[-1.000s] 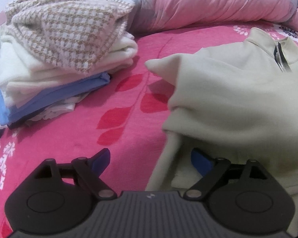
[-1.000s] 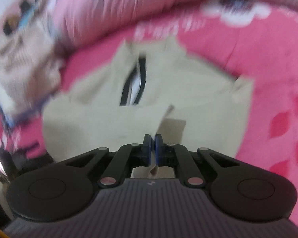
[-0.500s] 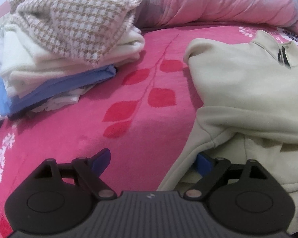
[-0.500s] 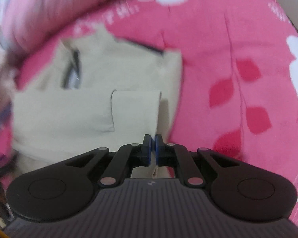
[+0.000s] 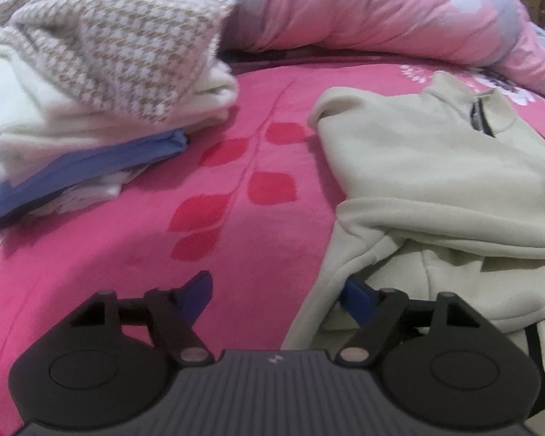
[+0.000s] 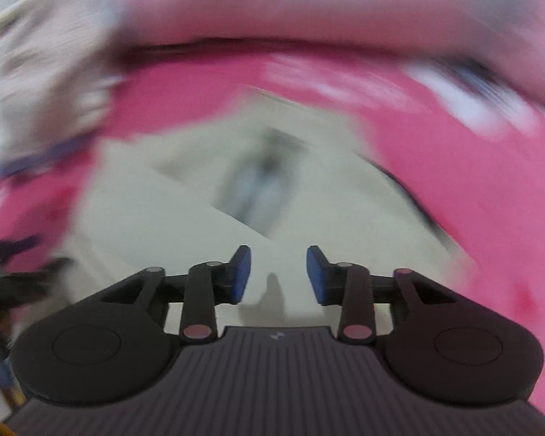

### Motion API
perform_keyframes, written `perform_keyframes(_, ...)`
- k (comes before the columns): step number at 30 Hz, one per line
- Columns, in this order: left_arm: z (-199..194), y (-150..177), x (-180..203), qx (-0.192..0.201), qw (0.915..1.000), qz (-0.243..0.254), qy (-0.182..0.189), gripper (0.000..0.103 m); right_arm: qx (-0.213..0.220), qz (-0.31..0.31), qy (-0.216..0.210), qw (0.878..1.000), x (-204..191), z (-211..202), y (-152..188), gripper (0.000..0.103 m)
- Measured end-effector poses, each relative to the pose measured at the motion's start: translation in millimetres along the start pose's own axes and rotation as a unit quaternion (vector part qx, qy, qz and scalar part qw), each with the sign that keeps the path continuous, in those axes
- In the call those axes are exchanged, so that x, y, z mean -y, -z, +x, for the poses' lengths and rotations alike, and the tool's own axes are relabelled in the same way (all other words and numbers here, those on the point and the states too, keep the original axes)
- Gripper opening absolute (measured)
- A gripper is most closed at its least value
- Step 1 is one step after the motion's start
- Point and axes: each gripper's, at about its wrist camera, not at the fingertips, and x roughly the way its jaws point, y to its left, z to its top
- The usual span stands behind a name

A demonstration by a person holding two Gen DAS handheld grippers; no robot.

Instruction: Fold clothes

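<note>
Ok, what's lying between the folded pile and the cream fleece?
Nothing: in the left wrist view, only bare pink bedspread with red leaf print separates the pile from the fleece.

The right wrist view is smeared by motion: the cream pullover (image 6: 185, 218) is a pale patch, its zip (image 6: 252, 189) a grey streak, and the pile of clothes (image 6: 36, 83) at the left edge a mottled blur. In the left wrist view the pullover (image 5: 436, 181) runs off the right and lower edges, its hem behind the left claw (image 5: 278, 296), whose right pad (image 5: 356, 296) is partly tucked under a fold. The folded stack (image 5: 91, 83) is cut by the left edge
</note>
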Motion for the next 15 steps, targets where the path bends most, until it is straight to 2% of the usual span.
perform_keyframes(3, 2.9, 0.3, 2.2, 0.004, 0.9998, 0.007, 0.019, 0.061, 0.009, -0.126, -0.067, 0.990, -69.4, 53.8, -45.4, 0.039)
perform_keyframes(6, 4.0, 4.8, 4.1, 0.009, 0.9996, 0.003, 0.028, 0.050, 0.024, -0.242, -0.086, 0.966, -133.7, 102.7, -67.7, 0.039)
perform_keyframes(10, 3.1, 8.3, 7.5, 0.018, 0.9985, -0.007, 0.051, 0.015, -0.031, -0.334, -0.047, 0.941, -197.1, 171.0, -80.6, 0.039)
perform_keyframes(11, 1.8, 8.8, 10.4, 0.022, 0.9985, -0.003, 0.051, 0.011, -0.051, -0.354, -0.023, 0.934, -204.7, 184.5, -79.6, 0.037)
perform_keyframes(12, 0.2, 9.6, 12.2, 0.025, 0.9984, -0.004, 0.051, 0.010, -0.071, -0.372, 0.001, 0.925, -211.9, 197.6, -78.5, 0.029)
perform_keyframes(13, -1.8, 10.6, 13.0, 0.028, 0.9983, -0.009, 0.050, 0.009, -0.076, -0.367, 0.010, 0.927, -209.2, 200.7, -78.7, 0.009)
perform_keyframes(14, -3.8, 11.6, 13.7, 0.030, 0.9982, -0.013, 0.050, 0.009, -0.067, -0.344, 0.012, 0.937, -205.6, 197.1, -83.4, 0.009)
perform_keyframes(15, -5.5, 13.5, 13.5, 0.032, 0.9980, -0.022, 0.049, 0.008, -0.048, -0.296, 0.000, 0.954, -196.0, 186.2, -92.3, 0.007)
